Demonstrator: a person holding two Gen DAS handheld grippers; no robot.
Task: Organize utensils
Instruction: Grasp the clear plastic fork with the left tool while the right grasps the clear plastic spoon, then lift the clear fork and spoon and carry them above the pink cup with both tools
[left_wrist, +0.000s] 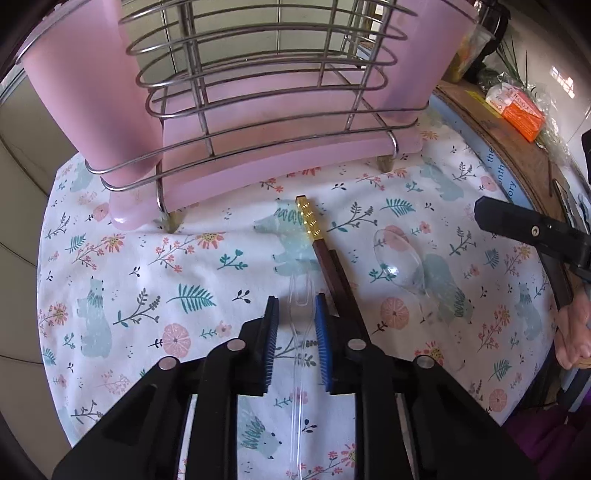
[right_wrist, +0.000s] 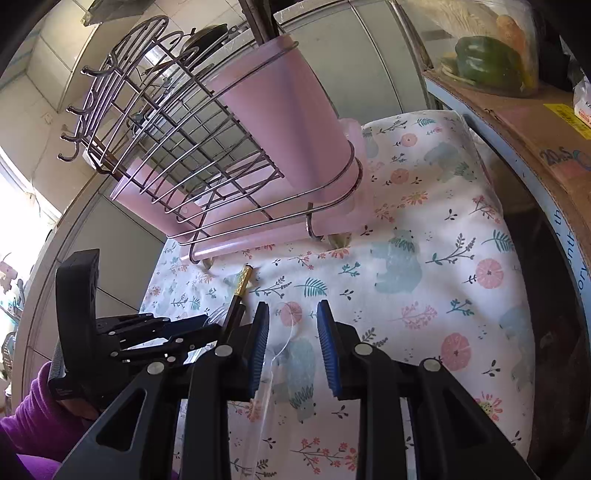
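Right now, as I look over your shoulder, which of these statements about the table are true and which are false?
1. A clear fork lies between the jaws of the left gripper. True.
2. The chopsticks stand in a pink cup. False: they lie flat on the cloth, in front of the rack.
3. A clear spoon lies on the cloth, on the far side of the chopsticks from the fork. True.
4. The cloth is plain white. False: it is printed with flowers, leaves and bears.
5. The right gripper holds the chopsticks. False: its jaws stand open over the spoon.
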